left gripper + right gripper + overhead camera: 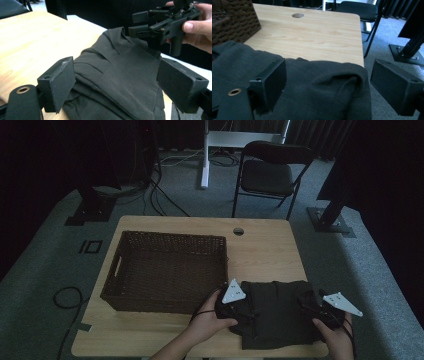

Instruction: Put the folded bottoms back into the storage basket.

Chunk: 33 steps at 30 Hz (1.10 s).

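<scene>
High view: a folded dark cloth [276, 312] lies on the wooden table [260, 255] at the near right, about 5 o'clock from the table's centre. A brown wicker basket [167, 270] stands just beside it at 9 to 10 o'clock, on the left half of the table. The left gripper [239, 306] is at the cloth's left edge, held by the left hand [212, 317]. The right gripper [312, 309] is at the cloth's right edge, held by the right hand [334, 335]. A black chair [270, 172] stands on the floor beyond the table, at 12 o'clock.

Left gripper view: the left gripper [116, 85] has its jaws spread wide, one on either side of the cloth [117, 82], with nothing clamped between them. The cloth lies in folded layers on the table [32, 40]. The right gripper [142, 26] sits at 1 o'clock over the far end of the cloth, with the right hand [200, 27] around its body.

Right gripper view: the right gripper [328, 85] also has its jaws wide apart and has hold of nothing. The cloth [322, 92] lies between and below them, with a rounded fold near the right jaw. The basket [233, 21] stands at 10 o'clock, the chair [359, 8] at 1 o'clock beyond the table [312, 37].
</scene>
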Each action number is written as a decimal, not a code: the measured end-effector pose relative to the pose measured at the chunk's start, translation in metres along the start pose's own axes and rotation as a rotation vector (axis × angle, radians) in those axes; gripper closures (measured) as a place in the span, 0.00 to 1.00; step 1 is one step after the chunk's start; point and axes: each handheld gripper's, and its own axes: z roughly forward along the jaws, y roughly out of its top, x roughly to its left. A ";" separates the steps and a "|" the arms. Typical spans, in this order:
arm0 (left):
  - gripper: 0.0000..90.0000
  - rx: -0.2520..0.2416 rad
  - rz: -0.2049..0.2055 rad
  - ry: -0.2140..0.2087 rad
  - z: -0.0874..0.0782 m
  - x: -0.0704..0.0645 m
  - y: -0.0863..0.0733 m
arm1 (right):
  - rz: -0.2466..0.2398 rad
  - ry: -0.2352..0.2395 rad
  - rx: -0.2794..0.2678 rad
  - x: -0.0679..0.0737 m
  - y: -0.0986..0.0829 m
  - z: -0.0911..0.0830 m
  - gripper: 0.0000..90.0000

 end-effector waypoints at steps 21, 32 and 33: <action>0.17 0.050 0.002 0.043 0.042 -0.022 -0.027 | 0.041 -0.026 0.097 -0.016 -0.034 0.013 0.14; 0.17 0.096 0.014 0.015 0.061 -0.039 -0.044 | 0.069 -0.024 0.136 -0.019 -0.044 0.016 0.14; 0.17 0.098 0.011 0.019 0.062 -0.039 -0.045 | 0.070 -0.024 0.137 -0.020 -0.045 0.016 0.14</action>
